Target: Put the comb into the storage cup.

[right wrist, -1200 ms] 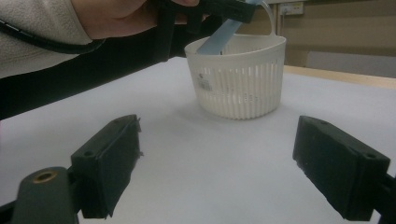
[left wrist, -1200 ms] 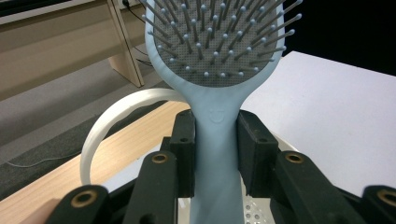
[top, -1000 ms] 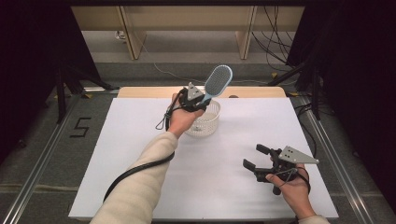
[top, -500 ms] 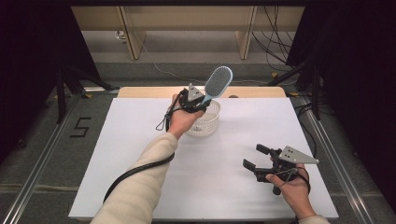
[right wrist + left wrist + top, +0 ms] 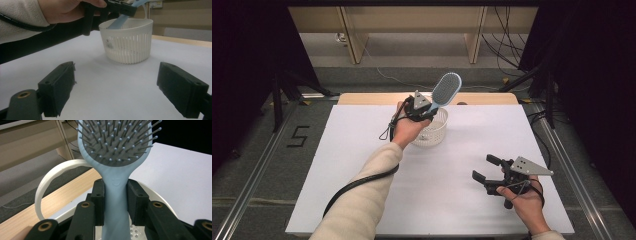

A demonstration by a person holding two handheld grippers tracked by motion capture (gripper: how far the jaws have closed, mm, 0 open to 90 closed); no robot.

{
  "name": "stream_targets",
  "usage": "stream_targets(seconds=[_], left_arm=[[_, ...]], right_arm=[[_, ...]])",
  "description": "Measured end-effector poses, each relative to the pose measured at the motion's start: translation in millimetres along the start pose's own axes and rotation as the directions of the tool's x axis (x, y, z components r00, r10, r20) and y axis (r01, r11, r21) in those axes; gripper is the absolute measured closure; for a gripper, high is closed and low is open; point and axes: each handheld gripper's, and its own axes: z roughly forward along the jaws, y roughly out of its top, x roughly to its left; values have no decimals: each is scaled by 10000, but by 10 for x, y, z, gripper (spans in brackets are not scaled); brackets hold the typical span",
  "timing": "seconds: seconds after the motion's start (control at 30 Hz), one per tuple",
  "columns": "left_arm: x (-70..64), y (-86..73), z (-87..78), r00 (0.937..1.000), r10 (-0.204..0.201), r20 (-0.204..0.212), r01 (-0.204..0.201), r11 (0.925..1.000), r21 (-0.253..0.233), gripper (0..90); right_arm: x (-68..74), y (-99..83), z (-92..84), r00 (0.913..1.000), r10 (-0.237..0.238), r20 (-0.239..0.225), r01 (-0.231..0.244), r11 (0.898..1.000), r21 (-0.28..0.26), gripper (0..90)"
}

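Blue plastic hairbrush point(image 5: 115, 182) has its handle squeezed between the two black jaws of the left gripper point(image 5: 426, 111). Its bristly head sticks up and tilts away, and the bottom of the handle reaches down inside a white basket point(image 5: 435, 131) with slots in its wall. The basket sits on the white table point(image 5: 362, 150) near the far edge. Well apart from it, near the front, the right gripper point(image 5: 485, 168) rests with its jaws wide open, holding nothing.
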Motion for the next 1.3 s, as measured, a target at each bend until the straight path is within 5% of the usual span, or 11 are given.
stream_targets(seconds=[1.3], left_arm=[[-61,-72,52,9991,352,219,-360,9986,390,695]], right_arm=[[0,-3,2,10000,10,-16,-10,10000,15,157]])
